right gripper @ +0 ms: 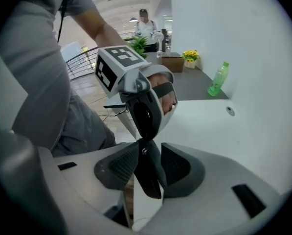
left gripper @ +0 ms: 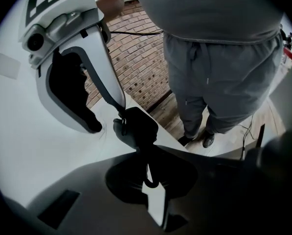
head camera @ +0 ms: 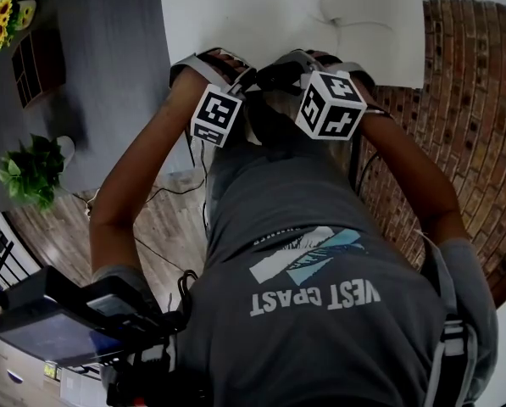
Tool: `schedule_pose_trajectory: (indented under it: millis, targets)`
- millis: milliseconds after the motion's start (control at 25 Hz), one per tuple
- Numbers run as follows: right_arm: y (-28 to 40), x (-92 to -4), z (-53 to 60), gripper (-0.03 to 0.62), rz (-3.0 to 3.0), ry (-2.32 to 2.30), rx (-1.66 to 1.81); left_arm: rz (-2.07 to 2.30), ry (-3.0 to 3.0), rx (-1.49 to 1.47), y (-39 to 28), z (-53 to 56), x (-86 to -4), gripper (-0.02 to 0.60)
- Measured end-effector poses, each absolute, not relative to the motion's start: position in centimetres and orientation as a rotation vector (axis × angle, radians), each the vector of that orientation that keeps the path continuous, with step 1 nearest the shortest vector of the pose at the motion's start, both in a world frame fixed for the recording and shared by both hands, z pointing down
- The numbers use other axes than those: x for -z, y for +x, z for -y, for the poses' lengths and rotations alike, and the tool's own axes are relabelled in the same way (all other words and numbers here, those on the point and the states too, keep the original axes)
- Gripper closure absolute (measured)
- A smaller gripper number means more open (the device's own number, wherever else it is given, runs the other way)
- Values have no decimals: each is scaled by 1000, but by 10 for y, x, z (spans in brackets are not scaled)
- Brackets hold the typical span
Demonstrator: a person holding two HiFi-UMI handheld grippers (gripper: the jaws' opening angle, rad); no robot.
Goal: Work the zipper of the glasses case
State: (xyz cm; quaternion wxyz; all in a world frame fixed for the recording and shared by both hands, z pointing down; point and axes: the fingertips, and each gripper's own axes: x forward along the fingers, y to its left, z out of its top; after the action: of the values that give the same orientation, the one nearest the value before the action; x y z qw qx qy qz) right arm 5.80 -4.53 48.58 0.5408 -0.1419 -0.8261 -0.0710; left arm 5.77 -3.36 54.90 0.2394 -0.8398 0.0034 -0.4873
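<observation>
Open-plan office or shared workspace, by look of it. White table [head camera: 236, 15] against plain white wall [right gripper: 243, 23]. Long grey counter [right gripper: 197, 89] beside it carries cardboard box [right gripper: 172, 62], yellow flowers [right gripper: 190, 56] and green bottle [right gripper: 218, 78]. Potted plant [head camera: 30, 170] near counter. Floor part brick pattern [head camera: 456, 100], part wood plank [head camera: 155, 227], loose cables [head camera: 164, 192] trailing over planks. Metal railing [right gripper: 79, 62] along walkway. Second person [right gripper: 146, 28] stands far back in deep, bright hall under ceiling lights [right gripper: 133, 19].
</observation>
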Motion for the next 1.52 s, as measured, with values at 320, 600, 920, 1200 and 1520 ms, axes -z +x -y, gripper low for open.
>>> schedule_pose_trajectory:
  millis: [320, 600, 920, 1200, 1520]
  targets:
    - [64, -507, 17, 474, 1656, -850, 484, 90, -2230, 1326, 67, 30, -546, 561]
    - [68, -506, 25, 476, 1664, -882, 442, 60, -2256, 1324, 64, 37, -548, 561]
    - [77, -493, 27, 476, 1743, -847, 283, 50, -2272, 1324, 62, 41, -548, 561]
    - [66, -494, 47, 474, 1794, -716, 268, 68, -2268, 1322, 65, 41, -548, 561]
    - [76, -502, 33, 475, 1684, -827, 295, 63, -2285, 1327, 67, 43, -548, 561]
